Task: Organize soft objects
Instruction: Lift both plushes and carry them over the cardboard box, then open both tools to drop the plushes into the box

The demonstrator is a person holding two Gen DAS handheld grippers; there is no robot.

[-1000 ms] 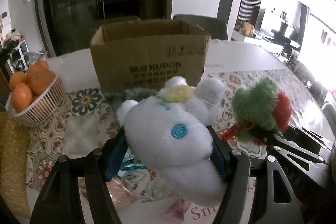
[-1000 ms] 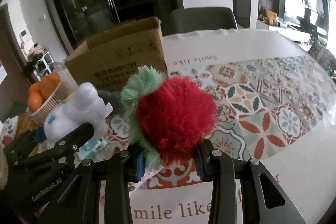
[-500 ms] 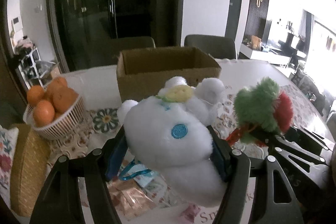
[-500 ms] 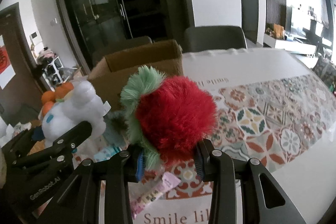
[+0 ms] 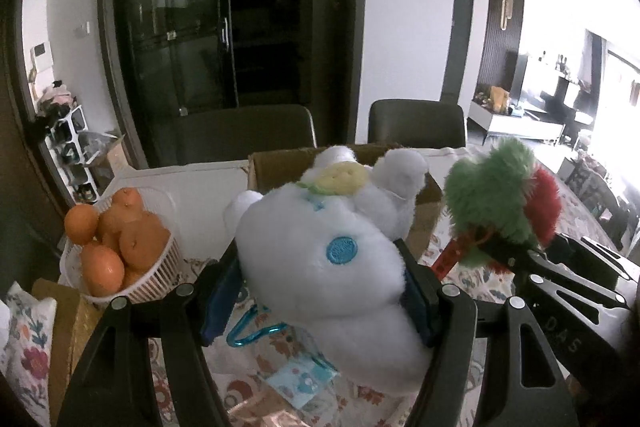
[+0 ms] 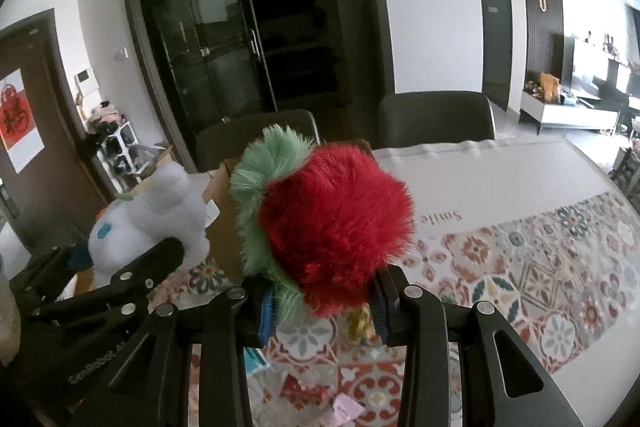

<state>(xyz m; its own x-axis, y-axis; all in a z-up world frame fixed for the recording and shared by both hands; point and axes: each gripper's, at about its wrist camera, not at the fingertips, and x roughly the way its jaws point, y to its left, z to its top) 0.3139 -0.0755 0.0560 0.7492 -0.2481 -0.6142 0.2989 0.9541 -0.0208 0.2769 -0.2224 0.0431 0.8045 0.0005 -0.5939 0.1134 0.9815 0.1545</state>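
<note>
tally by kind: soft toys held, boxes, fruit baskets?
Soft toys: 2, white plush in left gripper, red-green plush in right gripper
Cardboard box: 1
Basket of oranges: 1
Total: 4

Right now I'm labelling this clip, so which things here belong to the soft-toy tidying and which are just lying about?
Part of the job:
white plush toy, in the left claw
red and green fluffy toy, in the right claw
cardboard box

Just lying about:
basket of oranges
blue clip
snack packets
</note>
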